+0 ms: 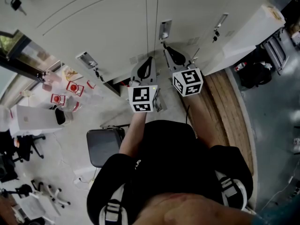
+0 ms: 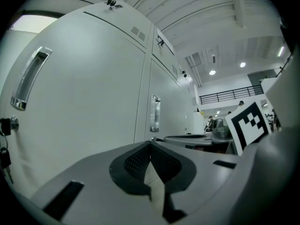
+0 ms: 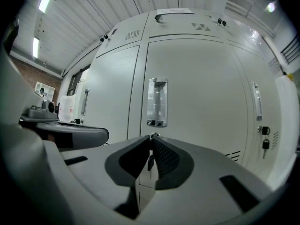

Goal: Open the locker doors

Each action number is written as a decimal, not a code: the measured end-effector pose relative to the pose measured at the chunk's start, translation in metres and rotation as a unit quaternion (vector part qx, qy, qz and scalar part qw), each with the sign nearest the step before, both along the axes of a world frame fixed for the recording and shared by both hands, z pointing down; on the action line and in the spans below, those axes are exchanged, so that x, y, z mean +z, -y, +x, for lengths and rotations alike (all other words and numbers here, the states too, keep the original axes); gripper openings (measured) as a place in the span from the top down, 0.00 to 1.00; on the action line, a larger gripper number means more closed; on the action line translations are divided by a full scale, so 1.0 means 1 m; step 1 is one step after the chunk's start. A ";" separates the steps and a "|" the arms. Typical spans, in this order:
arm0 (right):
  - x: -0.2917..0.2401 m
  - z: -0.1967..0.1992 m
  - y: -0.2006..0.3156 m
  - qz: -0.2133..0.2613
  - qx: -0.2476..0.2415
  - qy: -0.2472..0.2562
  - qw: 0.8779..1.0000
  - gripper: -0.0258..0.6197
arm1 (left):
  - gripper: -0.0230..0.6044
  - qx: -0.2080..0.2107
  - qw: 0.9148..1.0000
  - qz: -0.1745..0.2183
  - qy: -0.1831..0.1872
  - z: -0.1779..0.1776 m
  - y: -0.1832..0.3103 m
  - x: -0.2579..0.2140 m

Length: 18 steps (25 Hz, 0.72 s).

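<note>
Closed locker doors (image 3: 197,102) block you ahead. Handle (image 3: 157,102) juts just above right gripper (image 3: 151,137), clamped on key (image 3: 150,163). Left gripper (image 2: 151,143) crowds alongside. Chair (image 1: 104,146) low at your left.

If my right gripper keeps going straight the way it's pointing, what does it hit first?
The key just under the handle of the middle locker door. The right gripper looks shut on it, so going on would press into that door, though depth is hard to judge.
</note>
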State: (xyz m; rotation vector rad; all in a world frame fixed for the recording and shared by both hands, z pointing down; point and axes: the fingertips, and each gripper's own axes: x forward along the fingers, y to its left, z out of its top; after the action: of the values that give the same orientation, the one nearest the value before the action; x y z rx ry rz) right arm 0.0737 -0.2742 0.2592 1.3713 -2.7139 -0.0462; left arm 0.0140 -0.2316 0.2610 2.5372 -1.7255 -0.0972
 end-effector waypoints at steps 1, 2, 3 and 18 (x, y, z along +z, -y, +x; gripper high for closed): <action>0.000 0.001 0.001 -0.005 0.003 0.006 1.000 0.91 | 0.95 0.000 1.000 0.000 -0.001 0.000 0.000 0.001; 0.000 0.002 0.001 -0.011 0.006 0.017 1.000 0.91 | 0.95 0.000 1.000 -0.001 -0.001 0.000 0.000 0.002; 0.000 0.003 0.002 -0.017 0.008 0.030 0.999 0.91 | 0.95 0.000 1.000 -0.003 -0.003 -0.001 0.000 0.004; 0.003 -0.011 0.009 -0.007 0.000 -0.019 1.000 0.84 | 0.95 0.001 1.000 -0.014 -0.015 -0.004 0.001 0.013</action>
State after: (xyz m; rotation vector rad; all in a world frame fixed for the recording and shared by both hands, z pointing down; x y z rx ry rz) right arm 0.0628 -0.2836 0.2625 1.3537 -2.6774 -0.0515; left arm 0.0096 -0.2327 0.2742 2.5041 -1.7007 -0.1088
